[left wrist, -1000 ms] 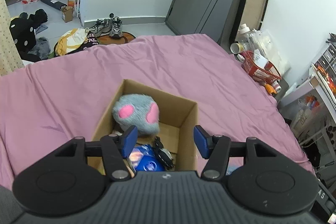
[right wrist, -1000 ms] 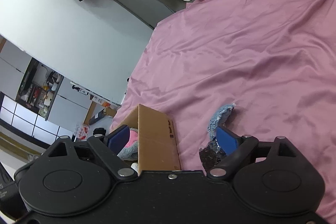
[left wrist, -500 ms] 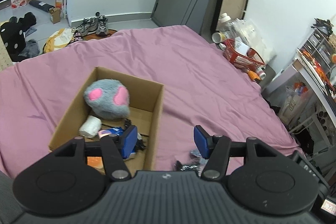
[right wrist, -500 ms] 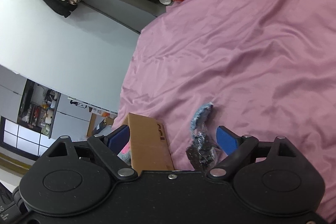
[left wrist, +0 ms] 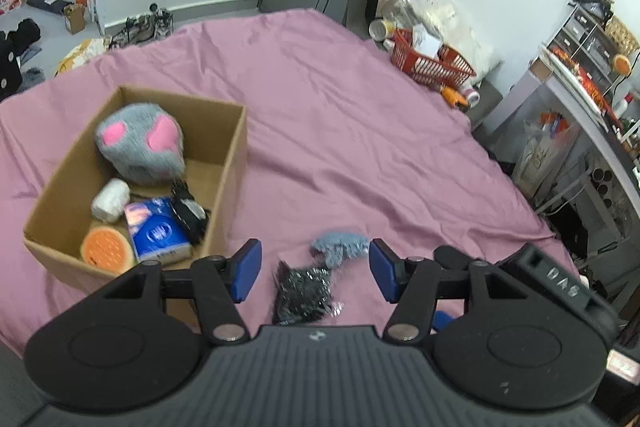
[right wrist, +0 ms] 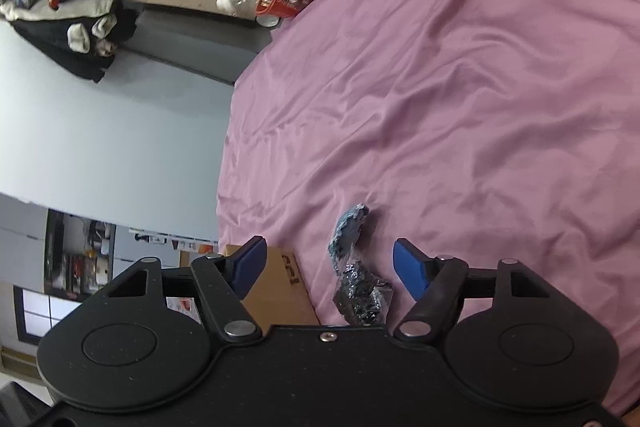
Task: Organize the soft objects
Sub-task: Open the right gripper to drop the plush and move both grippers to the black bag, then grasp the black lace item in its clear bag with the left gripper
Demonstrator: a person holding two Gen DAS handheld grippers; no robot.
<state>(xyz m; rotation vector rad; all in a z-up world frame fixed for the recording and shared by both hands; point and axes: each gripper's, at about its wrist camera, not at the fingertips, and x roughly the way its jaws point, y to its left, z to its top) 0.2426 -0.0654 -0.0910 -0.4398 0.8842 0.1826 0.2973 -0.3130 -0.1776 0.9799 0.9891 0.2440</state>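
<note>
- Black glittery bag (left wrist: pixel 303 290): crinkled, lying on the purple bedsheet (left wrist: pixel 360 131), not yet boxed. It sits between the two blue pads of each claw in both wrist views; neither claw touches it.
- Blue fuzzy cloth (left wrist: pixel 339 246): small crumpled piece, touching or just beside the far end of the bag; also loose on the sheet.
- Cardboard box (left wrist: pixel 224 163): open-topped, near the two loose items. Holds a grey plush with pink patches (left wrist: pixel 140 147), a white roll (left wrist: pixel 110 201), a blue packet (left wrist: pixel 158 231), an orange round piece (left wrist: pixel 107 250) and a black corded thing (left wrist: pixel 187 211).
- Left claw (left wrist: pixel 315 269): spread, nothing between the pads but air above the bag.
- Right claw (right wrist: pixel 326 265): spread, its jaws have just been closing; bag and cloth lie in the gap, unpinched.
- Red basket (left wrist: pixel 432 63): beside the far edge of the bed with bottles and clutter; well apart from the work.
- Risks, as judged: both claws aim at the same spot, so they could collide. A slick bag may slip from the pads. A low pinch could catch the sheet. Grabbing the bag may drag the cloth along, then drop it short of the box.
</note>
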